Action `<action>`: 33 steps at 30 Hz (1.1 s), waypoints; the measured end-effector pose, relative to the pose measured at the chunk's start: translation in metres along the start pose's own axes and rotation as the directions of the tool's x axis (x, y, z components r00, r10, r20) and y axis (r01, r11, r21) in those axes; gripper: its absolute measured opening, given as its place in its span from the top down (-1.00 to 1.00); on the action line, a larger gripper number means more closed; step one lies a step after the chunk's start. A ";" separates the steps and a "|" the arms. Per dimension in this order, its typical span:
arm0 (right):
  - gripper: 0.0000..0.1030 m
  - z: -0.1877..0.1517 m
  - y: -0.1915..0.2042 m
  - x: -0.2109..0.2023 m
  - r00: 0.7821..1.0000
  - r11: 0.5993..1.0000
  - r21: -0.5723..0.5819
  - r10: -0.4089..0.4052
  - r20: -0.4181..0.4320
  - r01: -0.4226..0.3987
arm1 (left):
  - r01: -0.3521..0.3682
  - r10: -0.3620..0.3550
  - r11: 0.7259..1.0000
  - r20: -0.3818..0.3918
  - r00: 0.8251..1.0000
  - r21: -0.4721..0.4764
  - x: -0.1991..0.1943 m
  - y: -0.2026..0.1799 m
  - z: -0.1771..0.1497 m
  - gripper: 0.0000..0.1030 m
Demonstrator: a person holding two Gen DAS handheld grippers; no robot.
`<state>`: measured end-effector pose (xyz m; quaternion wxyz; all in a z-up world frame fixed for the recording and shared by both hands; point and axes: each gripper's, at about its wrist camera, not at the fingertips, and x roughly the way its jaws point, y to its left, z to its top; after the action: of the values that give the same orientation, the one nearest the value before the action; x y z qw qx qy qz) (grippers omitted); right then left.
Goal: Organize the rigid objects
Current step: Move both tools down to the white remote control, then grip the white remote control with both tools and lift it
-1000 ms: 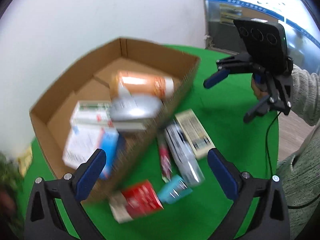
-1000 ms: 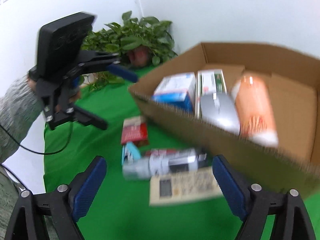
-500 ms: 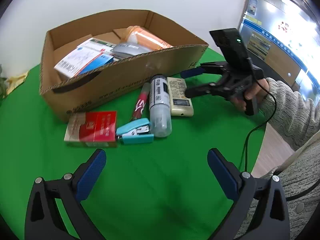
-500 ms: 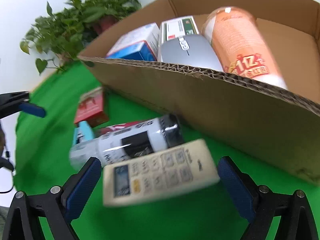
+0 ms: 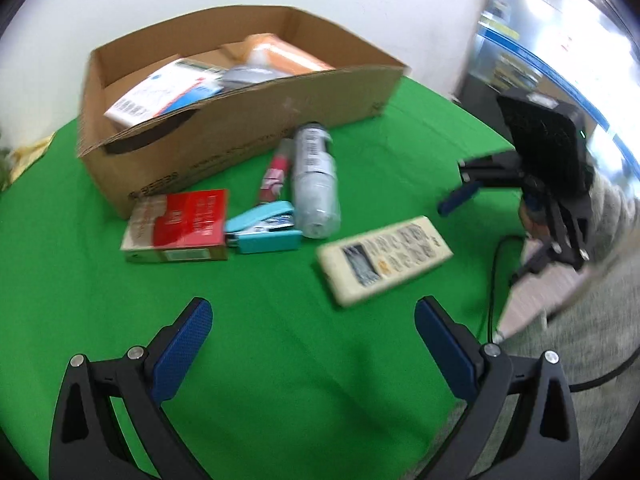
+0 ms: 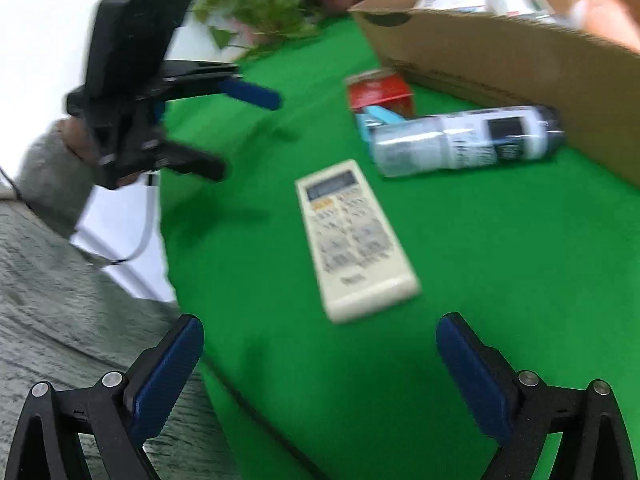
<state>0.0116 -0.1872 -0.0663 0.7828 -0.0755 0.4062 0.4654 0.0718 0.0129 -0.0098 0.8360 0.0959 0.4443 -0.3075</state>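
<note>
Since half a second ago the remote control [image 5: 385,259] is no longer beside the grey bottle [image 5: 315,184]; it now lies alone on the green cloth [image 5: 280,360], pulled away from the box toward the near edge, and both cameras have drawn back from the table.

Going from left to right in the left wrist view, the cardboard box [image 5: 240,128] stands at the back with several items already in it: a white and blue carton, a grey object and an orange package, all blurred. In front of the box, the red carton [image 5: 178,226] lies just beside the box wall. Next to it is the blue stapler [image 5: 264,230], touching or almost touching the carton. Then comes a red pen [image 5: 275,174], and the grey bottle lies on its side next to it. The remote control is more to the right, well apart from this group.

The left gripper [image 5: 313,340] has its jaws wide and holds nothing. The right gripper [image 6: 320,350] is the same, wide and holding nothing, with the remote control [image 6: 354,236] straight before it.

I judge the task to be about half done: some things are in the box, and five things remain on the cloth. The remote control seems the next one to take, probably by the right gripper.
</note>
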 end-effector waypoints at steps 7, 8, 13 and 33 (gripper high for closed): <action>-0.44 0.011 0.030 0.019 0.985 0.972 -0.161 -0.171 0.014 0.171 | 0.092 -0.087 0.957 -0.030 0.996 0.276 0.003 -0.035 -0.008 -0.99; -0.45 0.010 0.031 0.023 0.981 0.963 -0.187 -0.193 0.011 0.192 | 0.111 -0.105 0.946 -0.038 0.994 0.304 0.005 -0.038 -0.008 -0.99; -0.46 0.020 0.023 0.037 0.970 0.946 -0.219 -0.241 0.013 0.238 | 0.164 -0.141 0.921 -0.091 0.986 0.355 0.023 -0.035 0.002 -0.83; -0.09 0.018 0.013 0.046 0.985 0.950 -0.271 -0.168 -0.036 0.152 | 0.289 -0.243 0.895 -0.173 0.955 0.340 0.061 -0.020 0.022 -0.24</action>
<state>0.0226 -0.1400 -0.0835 0.7882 -0.2267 0.3552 0.4485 0.1006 -0.0384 -0.0436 0.7243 0.2052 0.4409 -0.4888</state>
